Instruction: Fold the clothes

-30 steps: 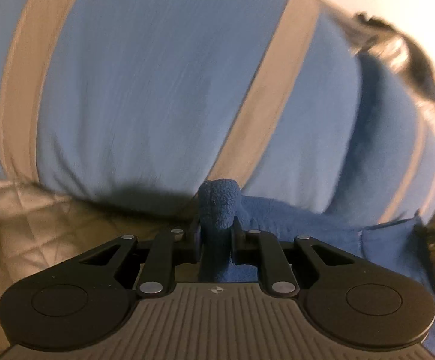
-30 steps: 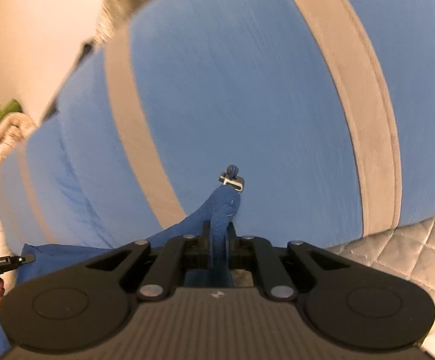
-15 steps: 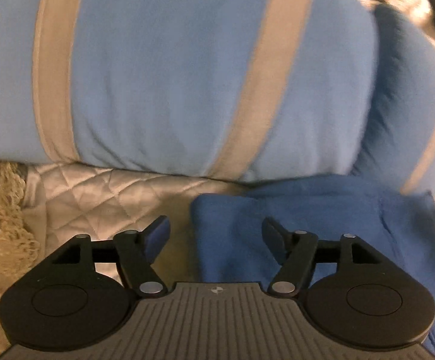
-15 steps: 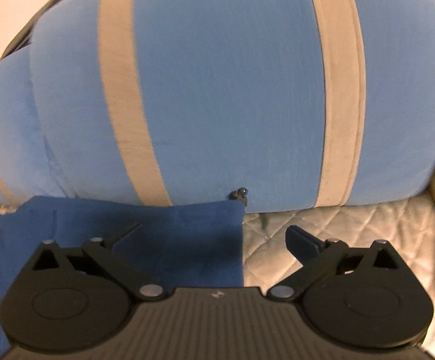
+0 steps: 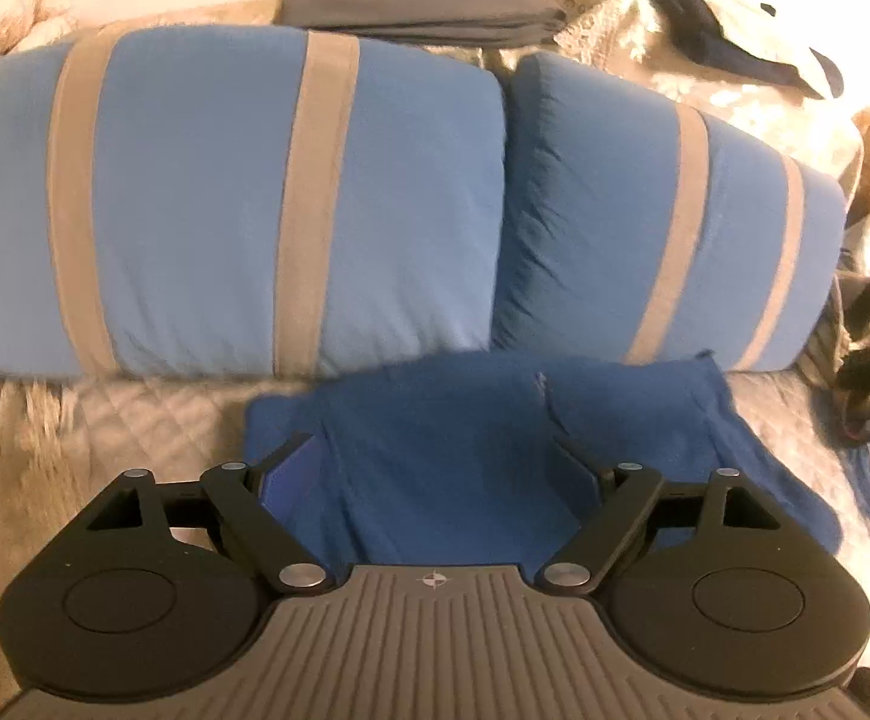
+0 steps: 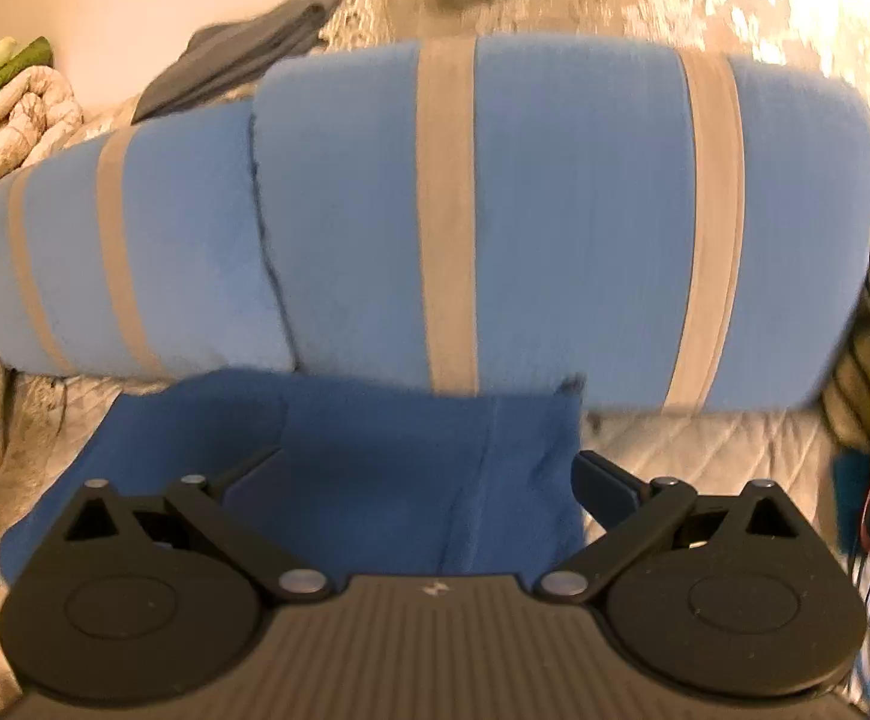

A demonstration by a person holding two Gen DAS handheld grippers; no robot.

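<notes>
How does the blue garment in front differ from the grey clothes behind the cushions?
The blue garment lies spread on the quilt in front of the striped cushions; the grey clothes sit behind them. The blue garment is a single loose layer with creases; the grey clothes form a flat folded stack. Neither is held by a gripper.

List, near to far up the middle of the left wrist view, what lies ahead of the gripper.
Left gripper, its jaws opening with nothing pinched → dark blue folded garment on the quilted beige cover → light blue cushions with grey stripes → folded dark grey cloth.
</notes>
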